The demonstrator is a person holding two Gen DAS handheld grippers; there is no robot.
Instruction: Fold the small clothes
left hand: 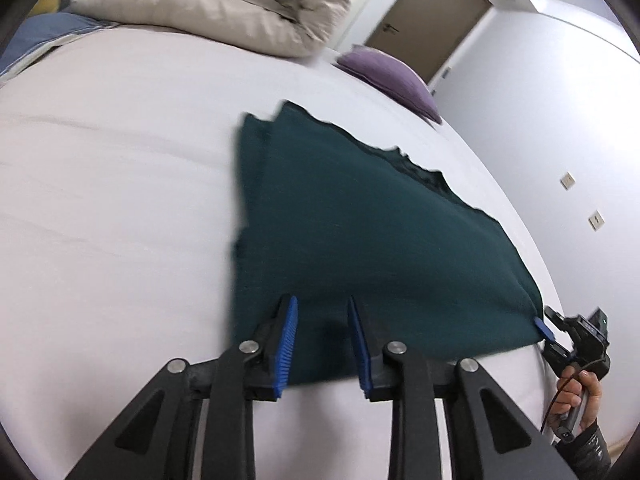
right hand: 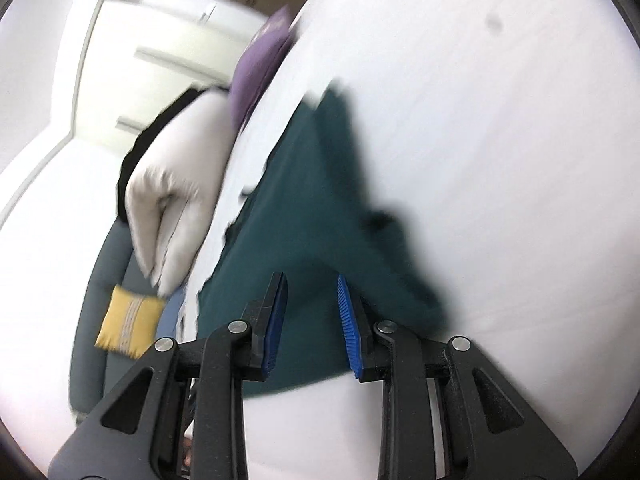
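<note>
A dark teal knit garment (left hand: 360, 216) lies spread flat on the white bed sheet (left hand: 120, 184). The left gripper (left hand: 322, 312) hovers over the garment's near hem at six o'clock, its blue-padded jaws parted with nothing between them. The right gripper (right hand: 312, 292), seen from the left wrist at four o'clock by the garment's corner, also has its jaws spread over the cloth, grasping nothing. A folded beige duvet (left hand: 224, 4) sits at eleven o'clock, a purple cushion (left hand: 392, 76) at one o'clock.
</note>
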